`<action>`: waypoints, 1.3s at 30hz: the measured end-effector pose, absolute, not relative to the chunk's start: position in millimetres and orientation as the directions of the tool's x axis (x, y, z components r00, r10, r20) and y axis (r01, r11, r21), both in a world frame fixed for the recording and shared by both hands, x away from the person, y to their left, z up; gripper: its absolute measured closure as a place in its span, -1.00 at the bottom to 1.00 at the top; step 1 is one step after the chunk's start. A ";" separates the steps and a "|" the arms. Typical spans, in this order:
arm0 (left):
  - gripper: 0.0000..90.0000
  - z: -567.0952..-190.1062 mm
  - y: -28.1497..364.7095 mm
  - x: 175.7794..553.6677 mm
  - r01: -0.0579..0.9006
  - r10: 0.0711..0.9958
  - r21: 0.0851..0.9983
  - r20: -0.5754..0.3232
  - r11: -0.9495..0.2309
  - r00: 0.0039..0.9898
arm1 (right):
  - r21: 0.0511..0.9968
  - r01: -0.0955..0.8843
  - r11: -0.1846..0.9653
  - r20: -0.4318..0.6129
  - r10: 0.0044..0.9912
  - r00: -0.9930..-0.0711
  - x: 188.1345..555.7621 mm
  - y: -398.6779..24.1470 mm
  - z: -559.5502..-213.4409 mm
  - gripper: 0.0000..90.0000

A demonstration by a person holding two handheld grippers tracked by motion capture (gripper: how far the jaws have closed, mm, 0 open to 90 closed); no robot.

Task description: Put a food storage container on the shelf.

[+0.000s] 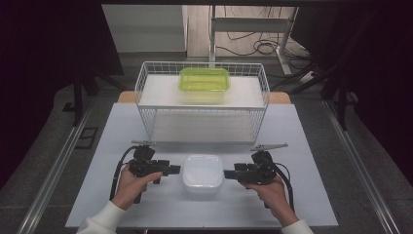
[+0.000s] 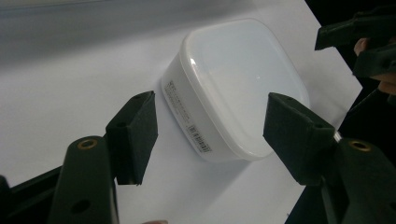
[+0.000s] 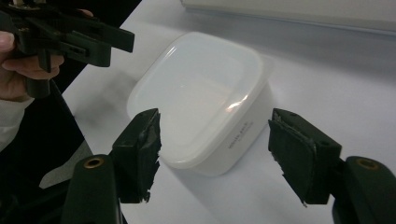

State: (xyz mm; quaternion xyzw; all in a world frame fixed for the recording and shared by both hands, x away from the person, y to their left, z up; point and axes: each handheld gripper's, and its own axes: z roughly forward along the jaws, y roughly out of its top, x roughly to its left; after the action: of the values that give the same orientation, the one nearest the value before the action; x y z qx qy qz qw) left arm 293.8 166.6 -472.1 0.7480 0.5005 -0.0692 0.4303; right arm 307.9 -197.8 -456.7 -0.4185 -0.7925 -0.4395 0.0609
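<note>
A white lidded container (image 1: 203, 173) sits on the white table near its front edge. My left gripper (image 1: 178, 169) is level just to the container's left, and its jaws point at the container's side. From the right, my right gripper (image 1: 226, 173) points at the opposite side. In the left gripper view the left gripper (image 2: 210, 135) stands open, with the container (image 2: 233, 88) ahead of its pads and a label on the near wall. In the right gripper view the right gripper (image 3: 215, 149) is open too, and the container (image 3: 205, 93) lies just beyond its pads, untouched.
A white wire basket rack (image 1: 202, 122) stands at the back of the table (image 1: 302, 195), with a green lidded container (image 1: 204, 80) on its upper shelf. Bare table surface lies to either side of the hands. Beyond the table are floor rails and cables.
</note>
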 end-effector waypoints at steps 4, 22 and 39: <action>-0.12 -478.0 168.0 297.6 0.836 0.675 0.538 -0.577 -0.108 0.459 | 0.628 0.728 0.275 0.478 0.602 -0.640 309.8 -189.5 -462.2 -0.18; 0.11 -498.7 154.8 313.5 0.884 0.596 0.459 -0.686 -0.090 0.417 | 0.574 0.786 0.230 0.558 0.593 -0.581 323.4 -175.5 -480.0 0.04; 0.47 -509.0 155.9 316.0 0.907 0.541 0.413 -0.746 -0.081 0.388 | 0.501 0.848 0.173 0.632 0.597 -0.494 330.7 -180.1 -495.7 0.32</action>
State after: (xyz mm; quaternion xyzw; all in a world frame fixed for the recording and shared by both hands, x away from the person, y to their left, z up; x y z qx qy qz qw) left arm 316.0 155.9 -509.0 0.7057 0.5131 -0.2065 0.4428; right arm 330.7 -180.1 -495.7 -0.4809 -0.7515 -0.4272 0.1468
